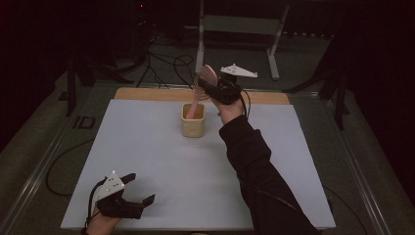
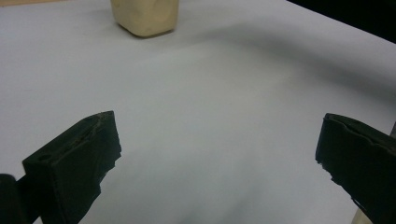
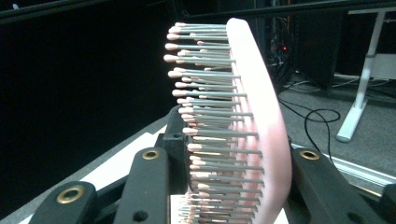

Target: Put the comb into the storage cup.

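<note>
Here the right gripper (image 1: 211, 88) clamps the pink hairbrush (image 1: 205, 81) by its head, handle slanting down into the beige cup (image 1: 193, 125) directly below.

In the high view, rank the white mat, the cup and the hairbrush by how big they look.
1. White mat, far the largest, covering most of the table.
2 and 3. Cup and hairbrush: too close to rank. The brush is longer but slimmer, its handle end is down in the cup, and the right hand-held gripper covers part of it.
</note>
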Motion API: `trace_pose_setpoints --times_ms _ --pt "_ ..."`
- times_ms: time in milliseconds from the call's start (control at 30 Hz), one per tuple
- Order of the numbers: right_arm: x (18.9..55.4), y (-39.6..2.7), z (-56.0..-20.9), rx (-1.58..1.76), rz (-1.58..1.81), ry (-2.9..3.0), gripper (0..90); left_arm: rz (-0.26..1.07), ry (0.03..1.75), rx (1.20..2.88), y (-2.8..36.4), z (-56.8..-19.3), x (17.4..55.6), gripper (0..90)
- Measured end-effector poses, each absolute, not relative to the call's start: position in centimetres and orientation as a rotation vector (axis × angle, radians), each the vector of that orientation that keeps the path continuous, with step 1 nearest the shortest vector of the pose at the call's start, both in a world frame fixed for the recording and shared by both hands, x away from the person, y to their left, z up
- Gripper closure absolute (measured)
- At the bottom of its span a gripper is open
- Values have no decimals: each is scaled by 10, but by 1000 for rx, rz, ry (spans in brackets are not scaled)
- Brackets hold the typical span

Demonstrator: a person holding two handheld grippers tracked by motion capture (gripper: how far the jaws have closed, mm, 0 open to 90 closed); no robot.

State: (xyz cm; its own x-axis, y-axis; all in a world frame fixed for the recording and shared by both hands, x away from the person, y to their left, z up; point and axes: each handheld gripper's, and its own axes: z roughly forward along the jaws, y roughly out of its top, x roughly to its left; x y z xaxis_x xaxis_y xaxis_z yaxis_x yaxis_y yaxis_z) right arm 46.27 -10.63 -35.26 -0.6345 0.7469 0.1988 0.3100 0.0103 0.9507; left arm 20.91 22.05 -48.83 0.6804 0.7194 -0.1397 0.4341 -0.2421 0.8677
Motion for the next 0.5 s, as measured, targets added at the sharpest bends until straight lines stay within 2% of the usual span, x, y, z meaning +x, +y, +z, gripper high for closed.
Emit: trace_pose_setpoints --times_ms 500 --pt "473 -101 -379 1141 1644 1974 639 341 909 1881 221 -489 210 2"
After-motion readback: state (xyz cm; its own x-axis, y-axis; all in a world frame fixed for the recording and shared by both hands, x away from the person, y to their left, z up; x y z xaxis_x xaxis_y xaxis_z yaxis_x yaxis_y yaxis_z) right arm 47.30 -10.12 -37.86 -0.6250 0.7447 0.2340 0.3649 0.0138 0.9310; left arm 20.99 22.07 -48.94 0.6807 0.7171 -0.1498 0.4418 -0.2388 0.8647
